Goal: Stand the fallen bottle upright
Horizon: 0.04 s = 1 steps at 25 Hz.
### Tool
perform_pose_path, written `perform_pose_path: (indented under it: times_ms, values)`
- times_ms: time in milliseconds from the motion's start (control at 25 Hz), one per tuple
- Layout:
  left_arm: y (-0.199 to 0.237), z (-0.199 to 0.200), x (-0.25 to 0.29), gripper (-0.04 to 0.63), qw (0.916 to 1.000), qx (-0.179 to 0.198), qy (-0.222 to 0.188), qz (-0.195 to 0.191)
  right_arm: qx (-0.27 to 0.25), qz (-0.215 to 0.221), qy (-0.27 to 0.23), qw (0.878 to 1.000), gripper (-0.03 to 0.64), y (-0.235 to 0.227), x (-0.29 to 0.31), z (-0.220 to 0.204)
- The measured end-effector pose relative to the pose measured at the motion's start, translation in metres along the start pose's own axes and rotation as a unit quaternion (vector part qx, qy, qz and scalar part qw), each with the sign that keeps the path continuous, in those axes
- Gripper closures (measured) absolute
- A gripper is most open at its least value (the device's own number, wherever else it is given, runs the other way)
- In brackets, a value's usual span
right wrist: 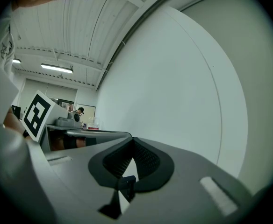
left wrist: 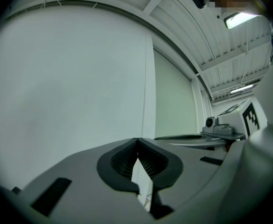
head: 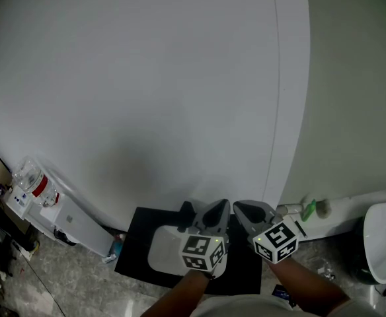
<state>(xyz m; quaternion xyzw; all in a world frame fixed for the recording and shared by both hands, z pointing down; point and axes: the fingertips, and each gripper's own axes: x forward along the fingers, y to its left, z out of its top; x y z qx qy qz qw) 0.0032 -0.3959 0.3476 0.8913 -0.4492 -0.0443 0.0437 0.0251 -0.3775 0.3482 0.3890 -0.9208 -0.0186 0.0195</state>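
Facing the wall (head: 147, 78), left gripper (head: 221, 205) and right gripper (head: 241, 207) point level.

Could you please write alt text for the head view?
The left gripper and the right gripper, both shut and empty, are held side by side, pointing at a plain white wall. A black mat lies on the floor beneath them.

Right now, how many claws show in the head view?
2. The left claw is bottom centre, above the black mat; the right claw is just beside it, to its right. Both are shut and empty.
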Motion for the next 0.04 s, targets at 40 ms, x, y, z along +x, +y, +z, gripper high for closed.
perform_pose_path:
  times_ms: [40]
  values:
    - [0.0002, -0.0004, 0.0004, 0.586, 1.0, 0.0, 0.001, 0.0, 0.0, 0.0, 0.001, 1.0, 0.615, 0.0001, -0.0001, -0.0001]
